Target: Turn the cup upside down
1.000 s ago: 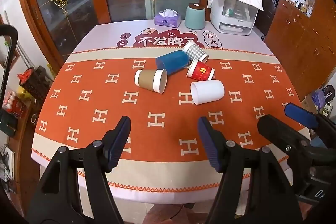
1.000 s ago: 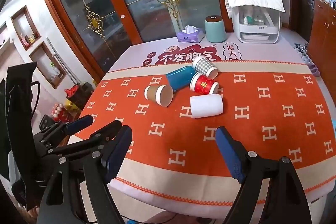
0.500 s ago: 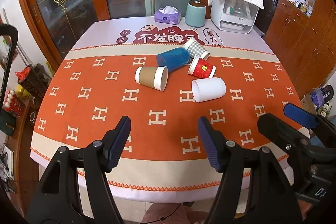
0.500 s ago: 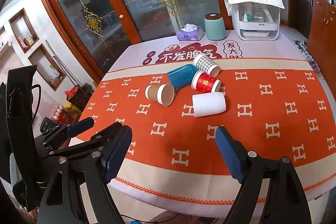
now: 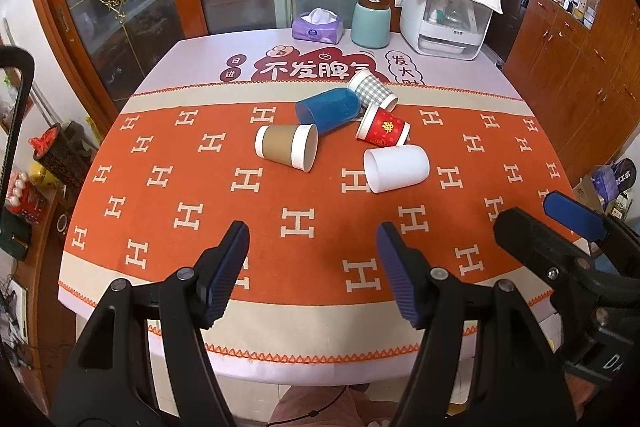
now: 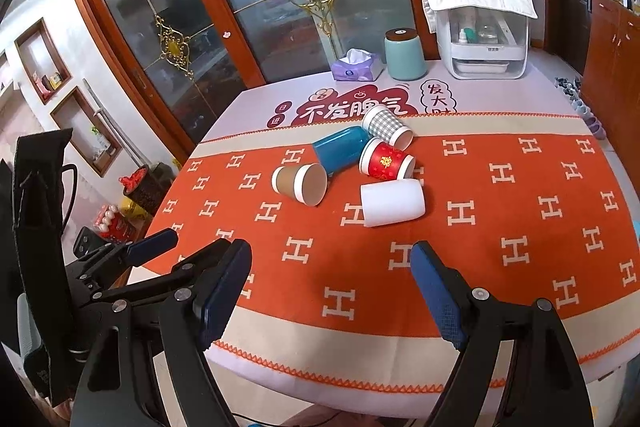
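Several cups lie on their sides in a cluster mid-table: a brown cup [image 5: 286,151], a blue cup [image 5: 329,109], a checked cup [image 5: 371,91], a red cup [image 5: 382,126] and a white cup [image 5: 396,167]. They also show in the right wrist view: brown cup [image 6: 299,183], blue cup [image 6: 340,147], checked cup [image 6: 386,126], red cup [image 6: 385,161], white cup [image 6: 392,202]. My left gripper [image 5: 312,267] is open and empty above the table's near edge. My right gripper [image 6: 332,291] is open and empty, to the right of the left one [image 5: 560,227].
An orange patterned cloth [image 5: 180,219] covers the table. At the far edge stand a purple tissue box [image 5: 317,27], a teal canister [image 5: 370,22] and a white appliance [image 5: 446,15]. Glass doors stand behind, wooden cabinets at right.
Both grippers have drawn slightly nearer the table and risen a little; the cups lie as before. Both stay open.
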Demonstrator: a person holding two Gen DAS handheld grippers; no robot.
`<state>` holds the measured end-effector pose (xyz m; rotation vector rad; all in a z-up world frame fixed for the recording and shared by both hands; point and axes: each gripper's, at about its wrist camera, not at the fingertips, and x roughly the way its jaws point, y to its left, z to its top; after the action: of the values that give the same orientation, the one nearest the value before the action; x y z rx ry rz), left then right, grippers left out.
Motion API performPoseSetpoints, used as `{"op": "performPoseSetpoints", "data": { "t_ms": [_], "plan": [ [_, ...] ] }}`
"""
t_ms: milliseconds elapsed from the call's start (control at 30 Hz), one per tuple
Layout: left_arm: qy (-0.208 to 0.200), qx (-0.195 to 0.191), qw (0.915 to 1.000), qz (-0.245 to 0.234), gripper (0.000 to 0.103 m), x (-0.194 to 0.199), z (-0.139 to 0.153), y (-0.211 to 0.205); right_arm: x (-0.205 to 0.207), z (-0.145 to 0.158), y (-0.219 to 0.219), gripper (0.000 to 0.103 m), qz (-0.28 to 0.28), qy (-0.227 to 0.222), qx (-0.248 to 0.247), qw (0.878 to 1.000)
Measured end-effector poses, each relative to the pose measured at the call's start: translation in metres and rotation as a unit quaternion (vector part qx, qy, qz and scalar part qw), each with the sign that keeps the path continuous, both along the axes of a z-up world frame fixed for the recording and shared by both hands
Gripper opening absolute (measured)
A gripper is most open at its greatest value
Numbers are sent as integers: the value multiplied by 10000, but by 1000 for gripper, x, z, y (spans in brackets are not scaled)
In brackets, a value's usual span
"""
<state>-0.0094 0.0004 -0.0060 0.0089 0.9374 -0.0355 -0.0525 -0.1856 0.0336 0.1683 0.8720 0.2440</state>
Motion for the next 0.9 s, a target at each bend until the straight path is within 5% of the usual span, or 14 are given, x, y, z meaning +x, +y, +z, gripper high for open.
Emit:
{"op": "performPoseSetpoints", "data": {
  "t_ms": [900],
  "plan": [
    [1, 27, 10000, 24, 64, -2, -1, -3, -2, 1, -4, 83, -3, -18, -27, 10000]
  ]
}}
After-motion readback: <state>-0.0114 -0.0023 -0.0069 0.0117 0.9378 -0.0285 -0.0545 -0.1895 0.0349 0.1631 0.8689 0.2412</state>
